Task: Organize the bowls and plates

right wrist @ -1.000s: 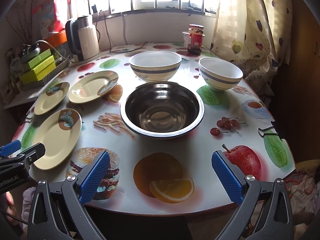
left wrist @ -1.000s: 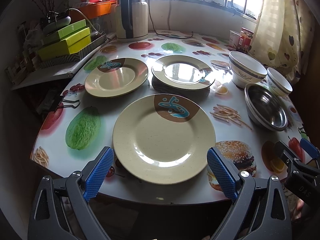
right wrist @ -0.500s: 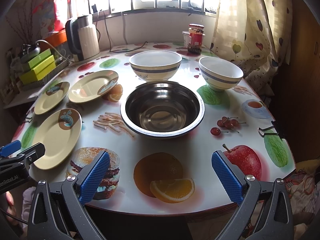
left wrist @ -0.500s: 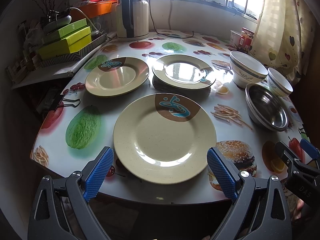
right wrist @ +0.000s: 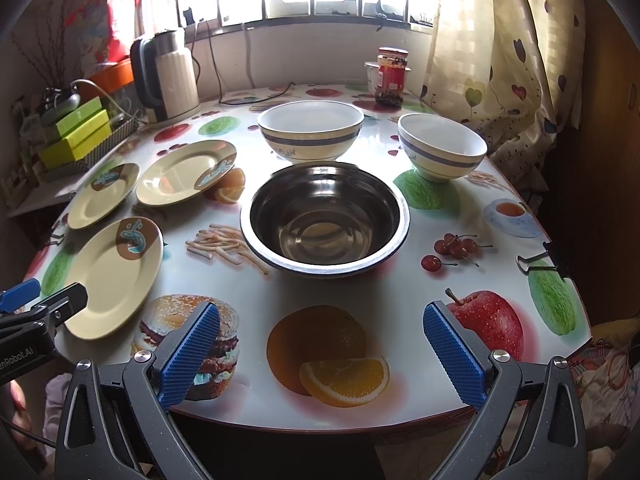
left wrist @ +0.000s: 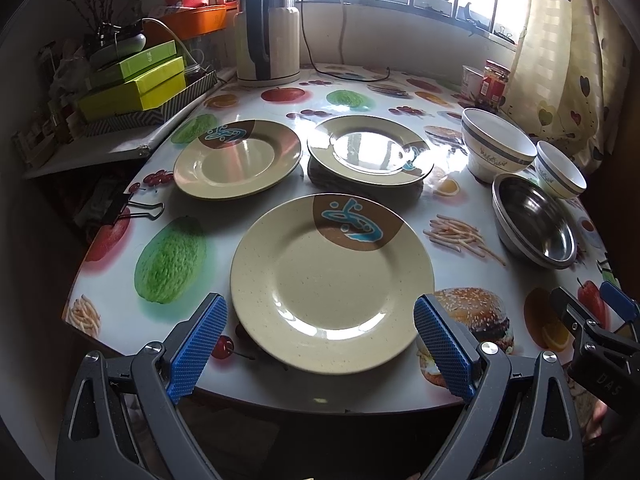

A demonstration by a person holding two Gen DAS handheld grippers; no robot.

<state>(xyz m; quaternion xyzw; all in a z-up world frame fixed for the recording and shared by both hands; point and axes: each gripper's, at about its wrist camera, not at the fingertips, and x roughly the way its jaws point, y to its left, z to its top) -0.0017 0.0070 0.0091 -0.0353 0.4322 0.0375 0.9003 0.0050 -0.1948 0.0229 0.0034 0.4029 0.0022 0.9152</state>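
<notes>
A round table (right wrist: 400, 280) covered in a glossy cloth printed with fruit and fast food sits under a bright window, and this is where your dishes lie. The large plate (left wrist: 332, 284) rests flat right in front of your left gripper (left wrist: 320, 344), whose blue-padded jaws are spread wide on either side of the plate's near rim, holding nothing and touching nothing. Beyond it sit two smaller plates: one on the left (left wrist: 237, 159) flat on the cloth, and one on the right (left wrist: 370, 151) that looks raised on something dark beneath it. Your right gripper (right wrist: 320, 354) also has its jaws wide apart and empty, hovering at the table's near edge over the printed orange. Straight ahead of it stands the steel bowl (right wrist: 325, 220), empty and upright. Just behind that stands the big striped bowl (right wrist: 310, 130), and off to the right, well apart, the smaller striped bowl (right wrist: 442, 148). At the back you can see the kettle (right wrist: 168, 76) with its cord, a red-labelled jar (right wrist: 392, 76) near the curtain (right wrist: 500, 60), and green boxes (left wrist: 132, 84) stacked on the left.
</notes>
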